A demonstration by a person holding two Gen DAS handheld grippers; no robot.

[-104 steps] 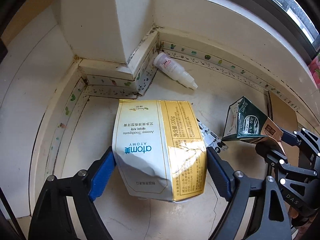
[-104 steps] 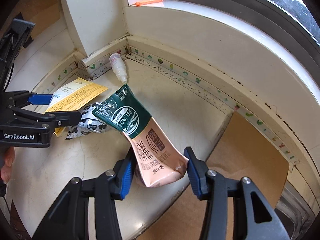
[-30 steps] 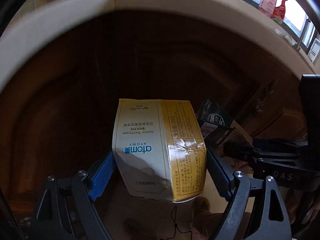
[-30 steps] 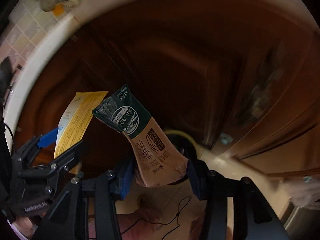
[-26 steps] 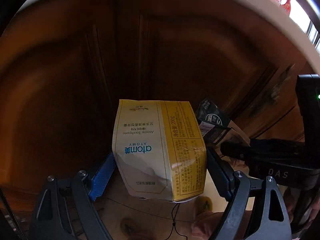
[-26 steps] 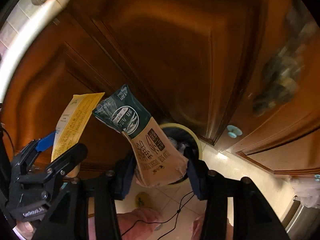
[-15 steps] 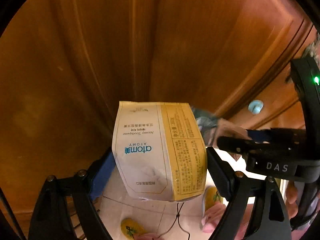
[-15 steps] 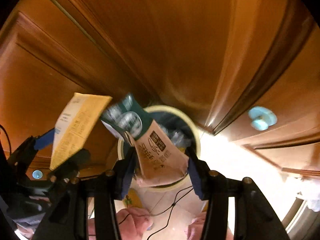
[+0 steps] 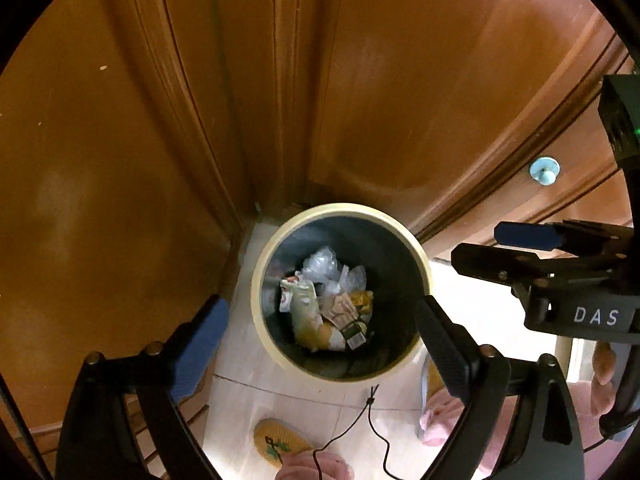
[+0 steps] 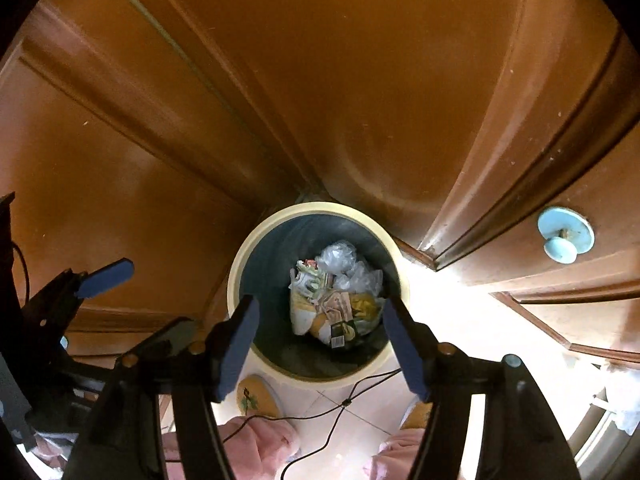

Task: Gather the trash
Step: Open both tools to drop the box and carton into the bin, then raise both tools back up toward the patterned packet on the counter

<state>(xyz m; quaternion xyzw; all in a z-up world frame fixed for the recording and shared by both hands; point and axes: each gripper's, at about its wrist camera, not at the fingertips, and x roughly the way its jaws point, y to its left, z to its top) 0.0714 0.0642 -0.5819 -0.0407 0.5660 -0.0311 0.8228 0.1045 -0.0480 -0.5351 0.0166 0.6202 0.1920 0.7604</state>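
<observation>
Both grippers hang above a round trash bin (image 9: 422, 272) with a cream rim and dark inside, which stands on pale floor tiles in the corner of brown wooden cabinet doors (image 9: 120, 160). In the left wrist view the bin sits just below the middle of the frame, and the left gripper (image 9: 320, 328) has its jaws spread wide with nothing between them, its blue pads framing the bin's lower rim. The right gripper (image 9: 520, 248) reaches in from the right edge of that frame, level with the bin. In the right wrist view the bin lies at the centre, and the right gripper's jaws are likewise spread and hold nothing, their tips overlapping the bin's lower sides. The trash (image 10: 336, 300) lies at the bottom of the bin: crumpled clear plastic at the top of the heap, a white and yellow carton at its lower left, and a tan and dark green pouch beside that. A light blue knob (image 10: 564, 240) sits on a door at the right of the right wrist frame. Yellow slippers (image 9: 280, 440) and a thin black cable (image 9: 372, 412) lie on the tiles below the bin.
</observation>
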